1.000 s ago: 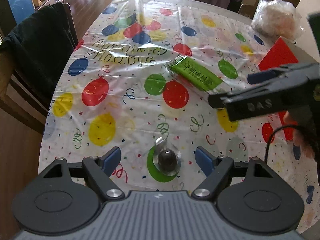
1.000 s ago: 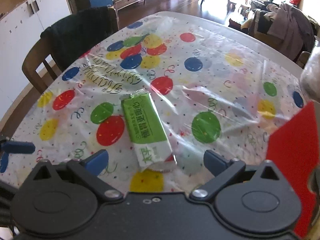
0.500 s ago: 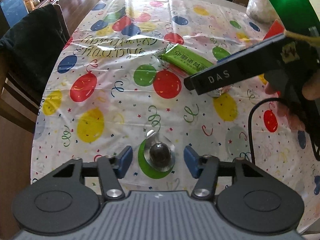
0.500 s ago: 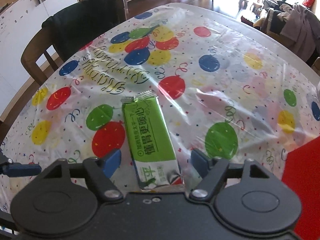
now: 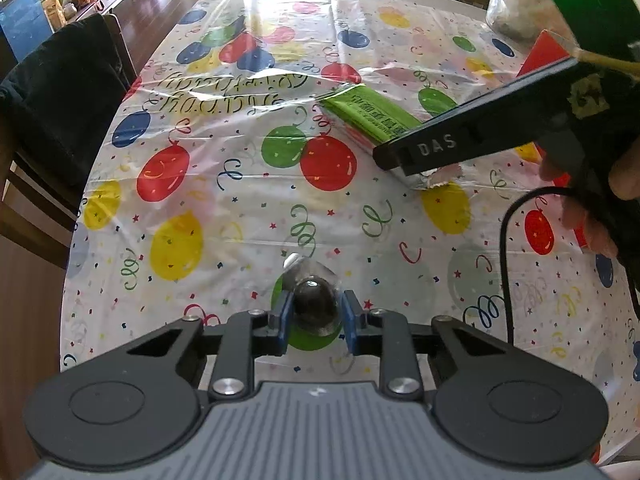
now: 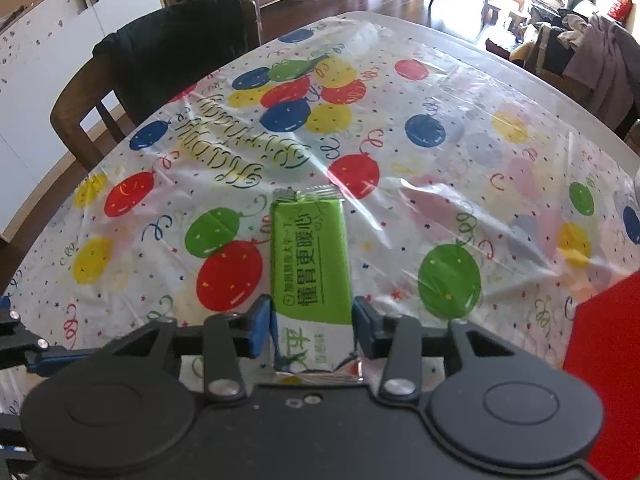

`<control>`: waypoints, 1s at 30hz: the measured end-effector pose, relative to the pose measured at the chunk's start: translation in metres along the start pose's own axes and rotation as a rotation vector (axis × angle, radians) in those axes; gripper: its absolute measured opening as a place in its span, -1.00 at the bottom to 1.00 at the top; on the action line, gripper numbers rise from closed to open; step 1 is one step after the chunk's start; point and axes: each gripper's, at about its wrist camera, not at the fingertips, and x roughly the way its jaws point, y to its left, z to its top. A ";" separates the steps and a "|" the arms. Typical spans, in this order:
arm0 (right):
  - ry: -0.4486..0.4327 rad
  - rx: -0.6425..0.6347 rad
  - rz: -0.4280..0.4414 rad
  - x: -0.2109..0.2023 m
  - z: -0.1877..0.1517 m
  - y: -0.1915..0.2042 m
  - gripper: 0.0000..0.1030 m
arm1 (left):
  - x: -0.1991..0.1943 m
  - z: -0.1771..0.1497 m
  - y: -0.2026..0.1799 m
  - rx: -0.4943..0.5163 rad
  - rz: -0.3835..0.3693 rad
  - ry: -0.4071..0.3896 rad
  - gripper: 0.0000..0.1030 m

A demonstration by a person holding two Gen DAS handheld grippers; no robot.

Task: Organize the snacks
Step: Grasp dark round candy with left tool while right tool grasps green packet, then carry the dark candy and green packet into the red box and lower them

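The left gripper (image 5: 314, 314) has its blue-padded jaws drawn in against both sides of a small dark round candy in clear crinkly wrapping (image 5: 314, 304), gripping it low over the tabletop (image 5: 240, 200), which is covered by a glossy white plastic cloth printed with coloured balloons. The candy sits over a green balloon print near the near edge of the tabletop.

The right gripper (image 6: 310, 324) has its jaws narrowed onto the long sides of a flat green rectangular snack packet with black Chinese lettering (image 6: 310, 264), with the pads touching the packet's edges near its near end. The packet lies flat on the cloth, its crimped foil end pointing away toward the middle of the tabletop. In the left wrist view the same packet (image 5: 372, 114) lies partly behind the right gripper's black arm, well apart from the candy.

A red flat panel (image 6: 608, 340) stands at the right edge of the right wrist view; what it belongs to cannot be told. A tied clear plastic bag with pale contents (image 5: 516, 4) rests at the far right corner. A dark wooden chair draped in black cloth (image 6: 176, 48) stands against the tabletop's left edge. The middle and far stretch of the cloth carries nothing but its print.
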 end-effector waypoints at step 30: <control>-0.091 0.220 -0.039 -0.104 -0.080 -0.005 -0.20 | -0.033 -0.001 0.004 -0.025 -0.043 -0.030 -0.53</control>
